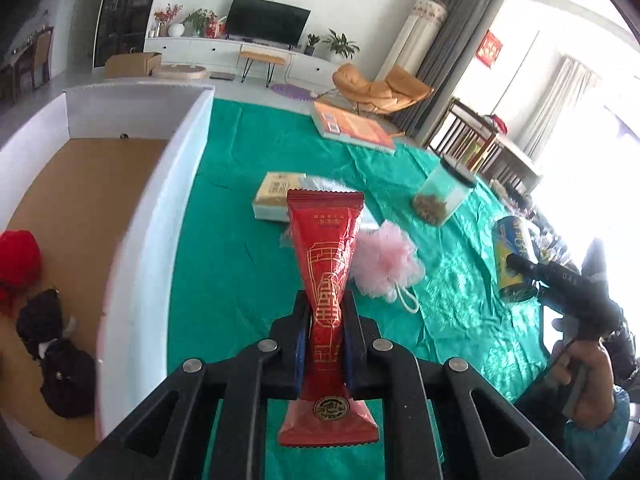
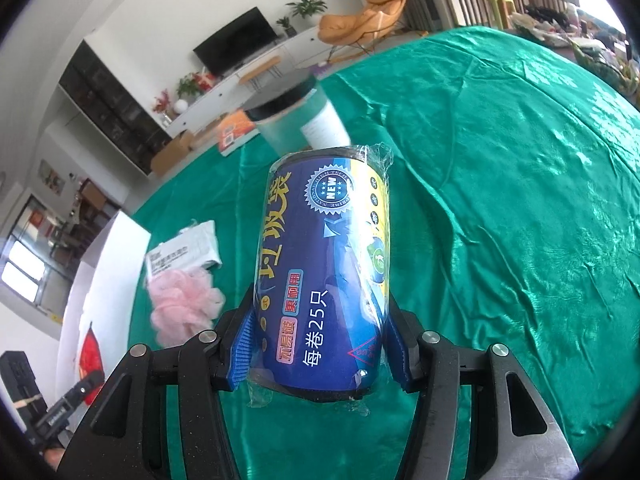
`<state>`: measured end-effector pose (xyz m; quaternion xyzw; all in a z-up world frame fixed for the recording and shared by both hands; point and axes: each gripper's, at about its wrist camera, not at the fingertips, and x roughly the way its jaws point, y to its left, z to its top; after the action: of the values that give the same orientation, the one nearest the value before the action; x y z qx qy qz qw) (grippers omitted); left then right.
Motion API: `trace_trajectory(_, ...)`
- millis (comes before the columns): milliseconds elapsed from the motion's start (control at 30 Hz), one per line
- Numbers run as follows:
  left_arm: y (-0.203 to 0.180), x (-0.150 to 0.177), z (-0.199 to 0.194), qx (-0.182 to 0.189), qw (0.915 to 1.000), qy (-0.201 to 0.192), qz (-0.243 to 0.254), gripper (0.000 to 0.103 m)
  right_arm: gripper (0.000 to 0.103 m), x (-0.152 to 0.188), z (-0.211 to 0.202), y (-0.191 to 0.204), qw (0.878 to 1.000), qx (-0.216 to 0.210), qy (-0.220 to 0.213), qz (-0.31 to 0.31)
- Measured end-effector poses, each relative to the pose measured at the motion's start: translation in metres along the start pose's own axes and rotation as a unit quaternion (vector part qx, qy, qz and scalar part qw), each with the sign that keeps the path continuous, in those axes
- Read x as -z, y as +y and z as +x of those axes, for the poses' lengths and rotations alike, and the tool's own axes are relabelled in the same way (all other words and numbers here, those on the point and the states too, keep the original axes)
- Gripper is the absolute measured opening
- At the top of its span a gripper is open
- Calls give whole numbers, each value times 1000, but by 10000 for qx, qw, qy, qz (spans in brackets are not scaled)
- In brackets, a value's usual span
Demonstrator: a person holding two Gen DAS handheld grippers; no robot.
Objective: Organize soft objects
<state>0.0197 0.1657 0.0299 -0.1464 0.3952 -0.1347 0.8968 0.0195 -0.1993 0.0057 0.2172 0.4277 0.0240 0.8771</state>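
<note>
Two grippers, both loaded: our left gripper pinches a red foil packet at its middle, held above the green cloth beside the white box; our right gripper clamps the blue bag roll, which juts forward between its pads, over the cloth

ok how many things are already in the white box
2 that show: a red soft item by the near left wall of the white box, and a black bundle just nearer the camera. The near corner is cut off, so more may be hidden.
</note>
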Motion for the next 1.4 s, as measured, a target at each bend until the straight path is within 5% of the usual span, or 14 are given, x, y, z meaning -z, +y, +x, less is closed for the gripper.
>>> trace_trajectory(167,46,-28,-63,-345,9977,-527,-258,14,58,-3,-15,112,9931,-852,37,-802)
trace_trajectory(433,139,-21,-115,-2140,9728,-714,-518,17,58,37,10,304,9487,-2482,802,-1784)
trace_trajectory(467,146,-16,-114,-2406,9667,-681,-541,33,60,44,19,320,9422,-2625,918,-1867)
trace_trajectory(500,152,-13,-113,-2617,9611,-666,-581,71,63,50,30,334,9347,-2789,1091,-1912)
trace_trajectory(567,156,-3,-112,-2891,9510,-853,-687,102,73,60,53,348,9225,-3032,1544,-1822)
trace_trajectory(633,152,3,-114,-2967,9457,-1146,-670,103,73,65,61,341,9261,-2965,1577,-1717)
trace_trajectory(700,144,3,-105,-2944,9485,-1045,-526,103,73,64,58,319,9376,-2664,1275,-1834)
trace_trajectory(867,97,0,-63,-2844,9554,-788,105,103,75,64,54,217,9711,-892,320,-2191)
trace_trajectory(1067,25,1,-27,-2553,9615,-587,830,103,75,78,58,69,9794,832,133,-1835)
trace_trajectory(1200,-15,4,-7,-2564,9563,-476,1321,103,75,79,39,11,9856,1033,205,-1320)
trace_trajectory(1400,-47,10,10,-2355,9600,-308,1479,103,75,69,31,12,9848,1115,8,-1332)
